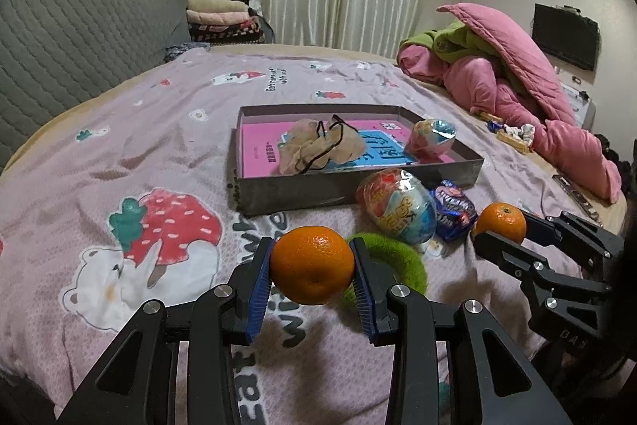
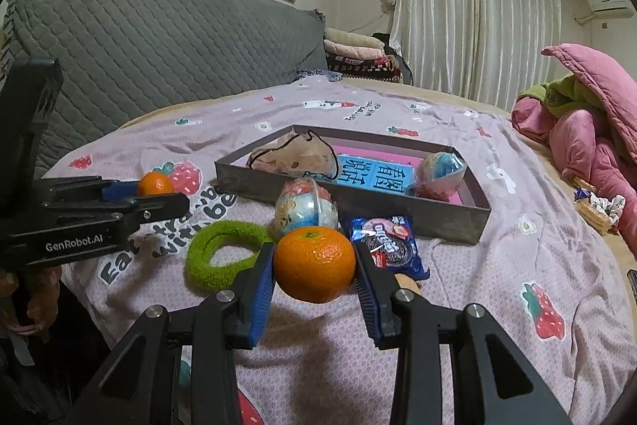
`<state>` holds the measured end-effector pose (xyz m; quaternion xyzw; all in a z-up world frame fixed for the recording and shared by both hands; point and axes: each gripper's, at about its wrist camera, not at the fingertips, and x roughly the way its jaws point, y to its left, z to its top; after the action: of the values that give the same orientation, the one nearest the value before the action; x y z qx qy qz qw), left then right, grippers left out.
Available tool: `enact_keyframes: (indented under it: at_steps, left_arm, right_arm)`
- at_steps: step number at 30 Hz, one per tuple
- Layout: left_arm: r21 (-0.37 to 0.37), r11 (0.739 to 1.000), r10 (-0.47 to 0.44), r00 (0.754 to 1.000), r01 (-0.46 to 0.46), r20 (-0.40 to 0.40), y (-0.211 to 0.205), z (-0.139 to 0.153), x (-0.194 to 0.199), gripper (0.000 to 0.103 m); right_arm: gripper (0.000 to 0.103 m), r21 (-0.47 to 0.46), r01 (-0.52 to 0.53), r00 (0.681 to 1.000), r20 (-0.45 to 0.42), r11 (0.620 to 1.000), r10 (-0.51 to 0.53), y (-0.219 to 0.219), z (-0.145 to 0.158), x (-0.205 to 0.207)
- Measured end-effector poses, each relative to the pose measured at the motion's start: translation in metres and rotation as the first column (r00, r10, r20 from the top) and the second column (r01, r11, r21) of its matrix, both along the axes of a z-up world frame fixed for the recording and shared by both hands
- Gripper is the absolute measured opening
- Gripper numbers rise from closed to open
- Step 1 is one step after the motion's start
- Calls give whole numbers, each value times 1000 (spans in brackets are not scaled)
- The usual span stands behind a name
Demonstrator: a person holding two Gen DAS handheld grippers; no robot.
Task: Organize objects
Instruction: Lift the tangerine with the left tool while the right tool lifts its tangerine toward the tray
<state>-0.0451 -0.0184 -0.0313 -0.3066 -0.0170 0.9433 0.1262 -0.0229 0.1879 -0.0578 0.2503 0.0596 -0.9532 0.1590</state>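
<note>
While "Oreo" marks the packet, "GenRobot.AI" labels the left claw.

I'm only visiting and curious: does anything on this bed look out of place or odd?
Mostly loose clutter. A wrapped egg toy, an Oreo packet and a green fuzzy ring lie on the bedspread outside the grey box, which already holds another egg toy. Each gripper holds an orange. Nothing looks spilled or broken.

"GenRobot.AI" on left claw body; "OREO" on blue cookie pack just right of the held orange.
</note>
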Motion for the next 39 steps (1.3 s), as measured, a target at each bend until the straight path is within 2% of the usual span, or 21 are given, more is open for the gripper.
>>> enact_keyframes:
  at_steps: [5,12,19,39]
  left_arm:
    - [8,1000,-24,999,24,-24,10,7,-6,38]
    - [35,998,-42,998,44,-46,18,17,-7,38]
    - [21,998,-59,995,61,-77,29,26,-8,38]
    - [34,997,-66,997,67,-34,35,22,-37,38]
  right_arm:
    - [39,-9,12,1000,-13,1000,-12,3,4,-4]
    - [39,-13,35,996,-86,999,-36,8,18,-2]
    - [39,-38,65,995,-69,997,-68,19,17,-5]
    - [39,-80,92,991,-86,993,-99,37,28,-19]
